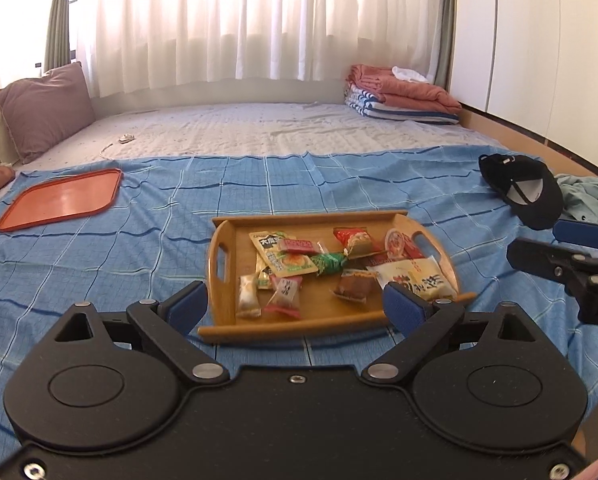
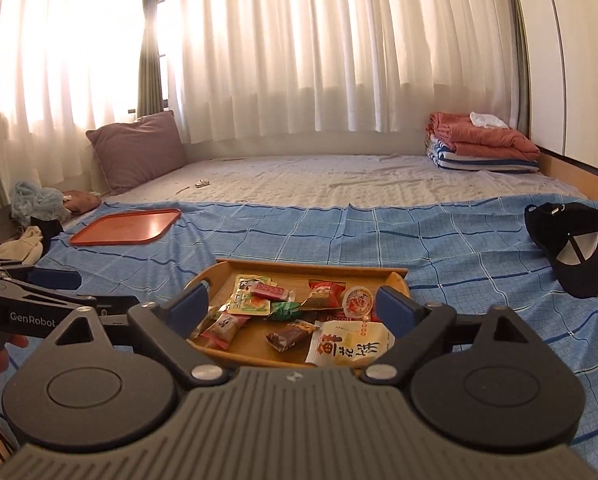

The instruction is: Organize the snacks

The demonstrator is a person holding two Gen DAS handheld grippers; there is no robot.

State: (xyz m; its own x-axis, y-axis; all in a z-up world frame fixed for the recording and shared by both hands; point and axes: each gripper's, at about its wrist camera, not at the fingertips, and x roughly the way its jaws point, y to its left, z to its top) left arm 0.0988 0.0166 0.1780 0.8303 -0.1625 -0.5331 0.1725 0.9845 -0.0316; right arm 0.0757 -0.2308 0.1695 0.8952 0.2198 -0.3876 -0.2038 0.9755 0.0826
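A wooden handled tray (image 1: 235, 240) (image 2: 311, 266) lies on the blue checked sheet and holds several wrapped snacks. Among them are a white pack with red characters (image 1: 415, 276) (image 2: 351, 344), a green candy (image 1: 331, 262) and a round jelly cup (image 2: 357, 300). My left gripper (image 1: 295, 306) hovers open just in front of the tray's near rim, with nothing between its blue pads. My right gripper (image 2: 293, 306) is open too, above the tray's near side and holding nothing. An empty orange tray (image 1: 63, 200) (image 2: 127, 226) sits far left on the sheet.
A black cap (image 1: 527, 192) (image 2: 575, 248) lies to the right of the wooden tray, beside a teal garment (image 1: 591, 196). Folded blankets (image 1: 399, 92) sit at the back right and a purple pillow (image 1: 45, 108) at the back left. Loose clothes (image 2: 31, 200) are piled at the left edge.
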